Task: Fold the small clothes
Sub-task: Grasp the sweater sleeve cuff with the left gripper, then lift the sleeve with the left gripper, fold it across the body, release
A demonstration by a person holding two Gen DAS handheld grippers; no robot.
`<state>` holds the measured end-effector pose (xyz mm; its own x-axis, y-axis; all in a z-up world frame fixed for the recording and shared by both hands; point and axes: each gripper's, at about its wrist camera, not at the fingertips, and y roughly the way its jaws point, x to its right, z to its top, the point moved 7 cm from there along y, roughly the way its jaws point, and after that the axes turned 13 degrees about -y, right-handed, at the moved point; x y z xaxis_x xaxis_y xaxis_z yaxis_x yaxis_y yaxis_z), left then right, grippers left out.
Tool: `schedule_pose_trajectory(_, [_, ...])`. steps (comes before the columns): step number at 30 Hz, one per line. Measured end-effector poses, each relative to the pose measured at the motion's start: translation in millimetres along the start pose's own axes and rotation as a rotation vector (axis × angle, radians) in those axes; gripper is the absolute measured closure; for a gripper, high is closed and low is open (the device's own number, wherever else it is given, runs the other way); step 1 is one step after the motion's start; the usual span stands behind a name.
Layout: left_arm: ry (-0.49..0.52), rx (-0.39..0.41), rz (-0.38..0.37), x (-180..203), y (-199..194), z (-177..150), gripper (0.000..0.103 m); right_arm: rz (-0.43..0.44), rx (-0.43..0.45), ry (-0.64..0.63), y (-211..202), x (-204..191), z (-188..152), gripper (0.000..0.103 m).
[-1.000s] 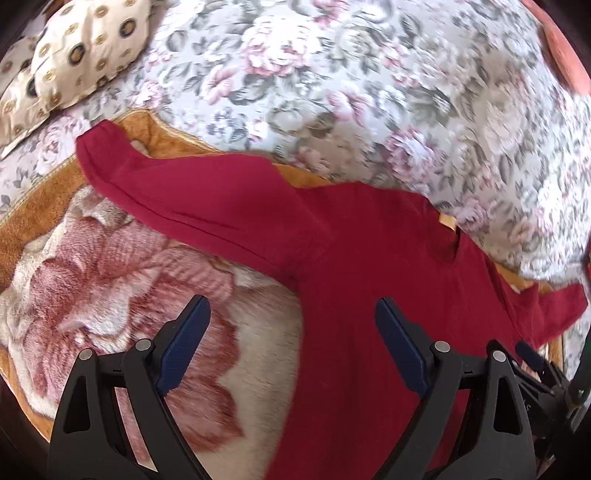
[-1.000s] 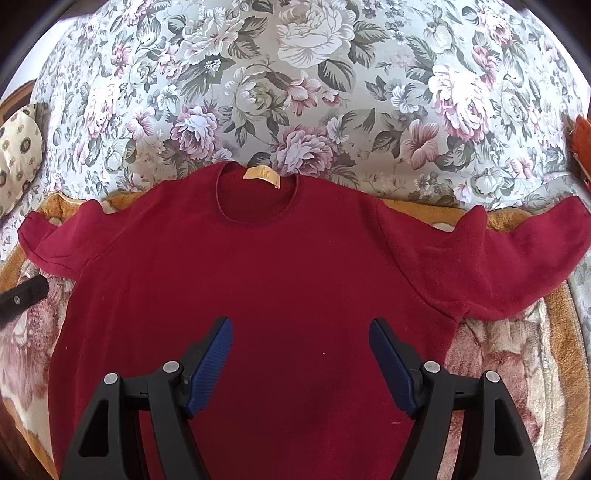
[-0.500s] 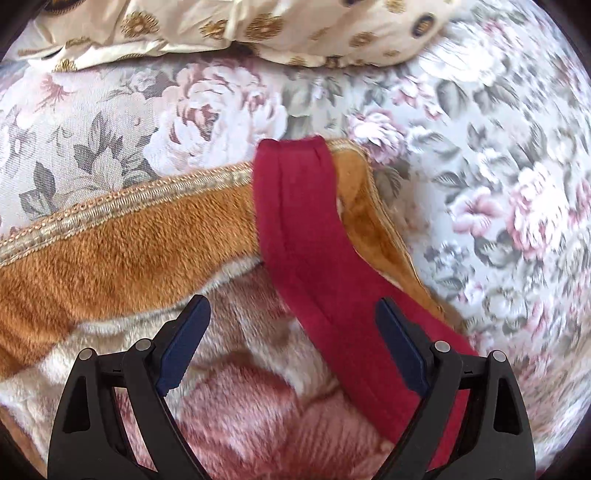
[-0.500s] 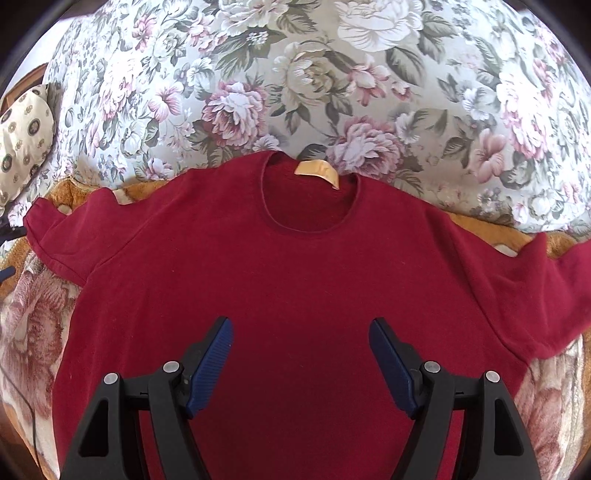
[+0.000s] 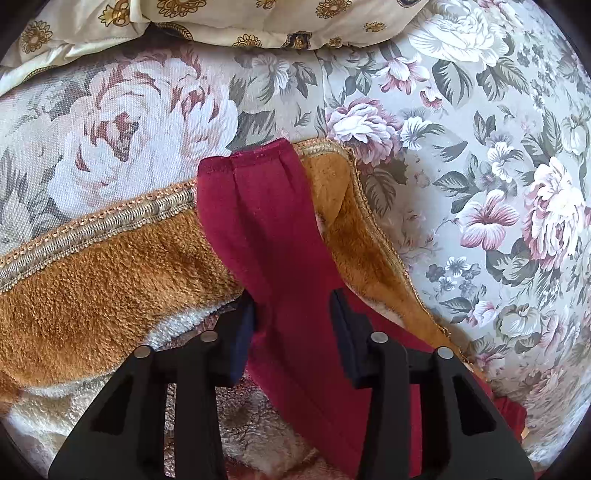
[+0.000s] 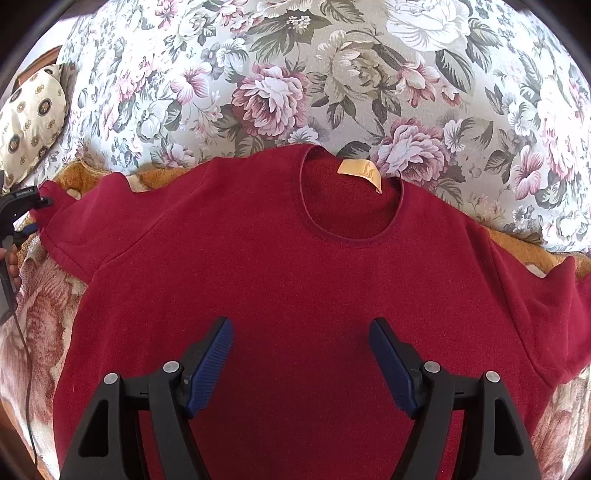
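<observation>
A dark red sweater (image 6: 295, 295) lies flat and face up, its collar with a tan label (image 6: 360, 172) at the far side and both sleeves spread out. My right gripper (image 6: 301, 325) hovers open over the chest, with nothing between its fingers. In the left wrist view, the left sleeve (image 5: 266, 221) runs away from me across the blanket to its cuff. My left gripper (image 5: 293, 299) is closing on this sleeve, and both blue pads press the bunched cloth. That gripper (image 6: 33, 214) also shows at the sleeve end in the right wrist view.
The sweater rests on a plush brown and cream blanket (image 5: 110, 288) with a braided edge, spread over a floral sofa cover (image 5: 480, 184). A cream patterned cushion (image 5: 258, 18) lies beyond the cuff. A hand (image 6: 13, 266) and a dark cable (image 6: 22, 350) show at the left edge.
My left gripper swung out to the sleeve end and its jaws came in from wide open onto the sleeve. The right gripper shifted slightly over the chest and stayed open.
</observation>
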<state>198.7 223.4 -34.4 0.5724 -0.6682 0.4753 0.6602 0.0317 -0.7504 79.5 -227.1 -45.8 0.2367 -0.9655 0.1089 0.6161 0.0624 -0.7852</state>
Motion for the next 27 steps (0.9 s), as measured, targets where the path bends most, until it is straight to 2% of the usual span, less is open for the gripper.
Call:
schedule_pose_trajectory(1, [0.004,0.000,-0.006,1.3,-1.7,0.7,0.091,0.000,-0.001,0.001,-0.5,0.9,-0.5,0.029])
schedule_pose_trajectory(2, [-0.001,0.003,-0.011,2.0,-5.7,1.3,0.094,-0.001,0.000,0.004,-1.7,2.2,-0.8,0.029])
schedule_pose_trajectory(4, [-0.024,0.017,-0.076,9.5,-22.0,1.0,0.094,0.001,0.005,0.012,-4.9,5.2,-1.5,0.029])
schedule_pose_trajectory(6, [0.010,0.022,-0.148,27.9,-41.2,-5.2,0.096,0.003,0.010,0.021,-8.3,9.0,-1.2,0.029])
schedule_pose_trajectory(11, [0.210,0.016,-0.335,101.1,-92.0,-45.5,0.096,0.002,0.026,0.056,-17.8,20.7,0.1,0.029])
schedule_pose_trajectory(13, [0.247,0.030,-0.356,114.9,-104.1,-53.6,0.096,0.006,0.027,0.071,-20.9,24.8,-0.3,0.029])
schedule_pose_trajectory(15, [0.265,0.034,-0.325,114.6,-106.4,-54.5,0.096,0.017,0.025,0.076,-24.2,26.8,-1.5,0.029])
schedule_pose_trajectory(17, [0.249,0.056,-0.240,97.4,-98.4,-45.1,0.094,0.021,0.028,0.068,-25.9,26.5,-1.5,0.029])
schedule_pose_trajectory(18, [0.234,0.061,-0.196,78.4,-90.8,-38.7,0.087,0.017,0.028,0.065,-26.2,26.4,-2.0,0.029])
schedule_pose_trajectory(19, [0.210,0.060,-0.165,59.6,-85.7,-35.1,0.072,0.017,0.029,0.065,-25.8,26.1,-2.2,0.029])
schedule_pose_trajectory(20, [0.176,0.062,-0.140,43.5,-80.4,-30.4,0.064,0.024,0.029,0.069,-24.2,25.2,-2.4,0.029])
schedule_pose_trajectory(21, [0.131,0.074,-0.117,26.4,-74.2,-24.5,0.051,0.036,0.027,0.076,-21.6,24.2,-2.6,0.029])
schedule_pose_trajectory(22, [0.079,0.087,-0.093,8.6,-69.6,-17.6,0.043,0.049,0.024,0.083,-18.7,23.1,-3.3,0.029])
schedule_pose_trajectory(24, [-0.019,0.093,-0.046,-20.7,-58.5,-8.6,0.038,0.080,0.014,0.101,-12.6,20.7,-4.0,0.029])
schedule_pose_trajectory(27, [-0.115,0.017,-0.015,-45.3,-29.0,-3.7,0.036,0.095,-0.001,0.114,-5.3,18.7,-4.4,0.029])
